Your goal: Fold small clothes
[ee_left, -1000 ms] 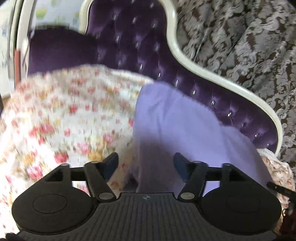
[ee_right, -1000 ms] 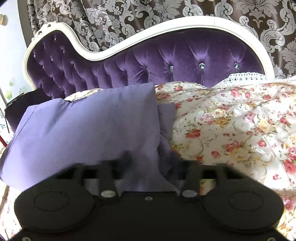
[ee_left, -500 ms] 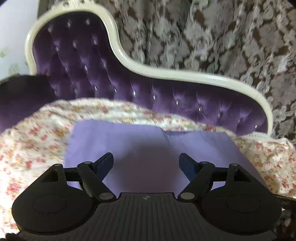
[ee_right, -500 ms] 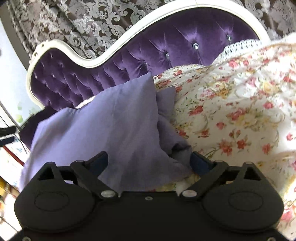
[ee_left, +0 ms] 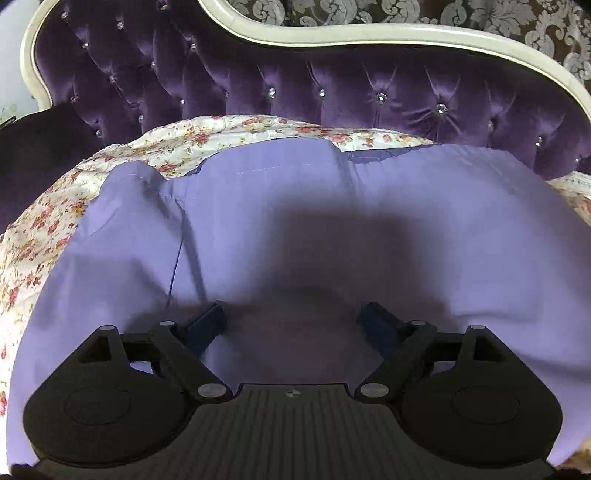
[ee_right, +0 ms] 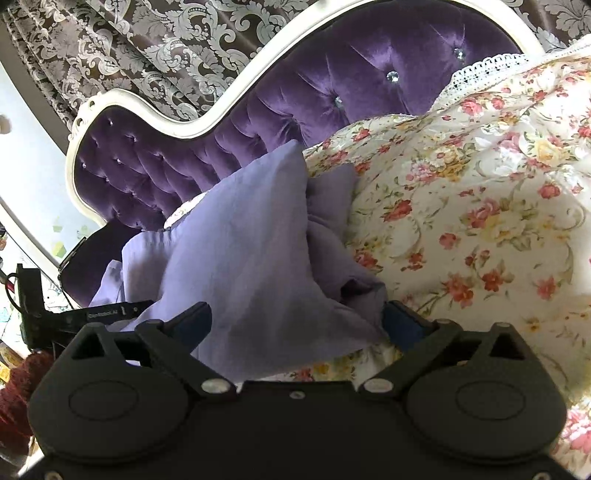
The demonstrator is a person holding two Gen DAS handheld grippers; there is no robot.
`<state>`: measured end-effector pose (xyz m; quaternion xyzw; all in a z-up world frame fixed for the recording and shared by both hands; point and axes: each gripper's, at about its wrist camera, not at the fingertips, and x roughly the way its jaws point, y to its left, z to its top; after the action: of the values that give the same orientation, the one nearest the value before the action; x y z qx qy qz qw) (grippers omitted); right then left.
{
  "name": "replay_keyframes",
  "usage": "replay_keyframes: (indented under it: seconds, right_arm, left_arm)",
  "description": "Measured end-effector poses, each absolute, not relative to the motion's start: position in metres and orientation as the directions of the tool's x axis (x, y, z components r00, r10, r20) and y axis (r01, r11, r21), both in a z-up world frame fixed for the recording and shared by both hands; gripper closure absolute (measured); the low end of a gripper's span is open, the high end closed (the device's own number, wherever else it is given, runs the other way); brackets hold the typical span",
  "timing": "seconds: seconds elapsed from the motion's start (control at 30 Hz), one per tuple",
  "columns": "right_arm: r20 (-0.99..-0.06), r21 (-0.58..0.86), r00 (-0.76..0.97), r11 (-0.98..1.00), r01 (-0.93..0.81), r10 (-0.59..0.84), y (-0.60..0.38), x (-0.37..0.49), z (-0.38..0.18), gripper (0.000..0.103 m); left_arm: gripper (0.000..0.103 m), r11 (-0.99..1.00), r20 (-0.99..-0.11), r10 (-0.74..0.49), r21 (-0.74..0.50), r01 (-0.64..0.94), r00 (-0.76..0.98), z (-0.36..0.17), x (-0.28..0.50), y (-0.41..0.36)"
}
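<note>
A lilac garment (ee_left: 369, 229) lies spread on the floral bedspread (ee_left: 44, 221). It fills most of the left wrist view, with a stitched hem along its far edge. My left gripper (ee_left: 293, 317) is open, low over the garment's near part, its blue-padded fingers apart and holding nothing. In the right wrist view the same lilac garment (ee_right: 243, 251) is bunched and folded at its right end. My right gripper (ee_right: 297, 321) is open, its jaws on either side of that bunched corner, not closed on it.
A purple tufted headboard (ee_left: 332, 92) with a white frame (ee_left: 406, 35) rises behind the bed, with patterned curtains (ee_right: 147, 48) beyond. The floral bedspread (ee_right: 480, 203) extends to the right. The other gripper's black body (ee_right: 44, 314) shows at the left edge of the right wrist view.
My left gripper swung round to face the headboard and dropped low over the garment. My right gripper opened from shut, let go of the garment's corner, and tilted.
</note>
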<state>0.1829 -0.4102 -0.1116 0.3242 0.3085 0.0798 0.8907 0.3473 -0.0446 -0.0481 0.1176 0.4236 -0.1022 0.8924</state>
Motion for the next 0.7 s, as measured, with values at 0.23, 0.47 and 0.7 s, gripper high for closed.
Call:
replay_keyframes:
  seconds: [0.23,0.47,0.7]
  right_arm:
    - [-0.422,0.727,0.798,0.687,0.014,0.43,-0.421,0.192,-0.119,0.0]
    - [-0.328,0.817,0.754,0.572,-0.076,0.57,-0.432,0.237,-0.126,0.0]
    - [-0.226,0.899,0.764,0.432,-0.075,0.604,-0.439,0.277,-0.133,0.0]
  left_arm:
    - [0.016,0.953,-0.764,-0.088,0.122,0.277,0.639,-0.05,0.345,-0.044]
    - [0.016,0.953,-0.76,-0.091,0.121,0.277,0.644,-0.05,0.348,-0.046]
    - [0.017,0.955,-0.76,-0.091,0.116,0.272,0.644,-0.05,0.348,-0.047]
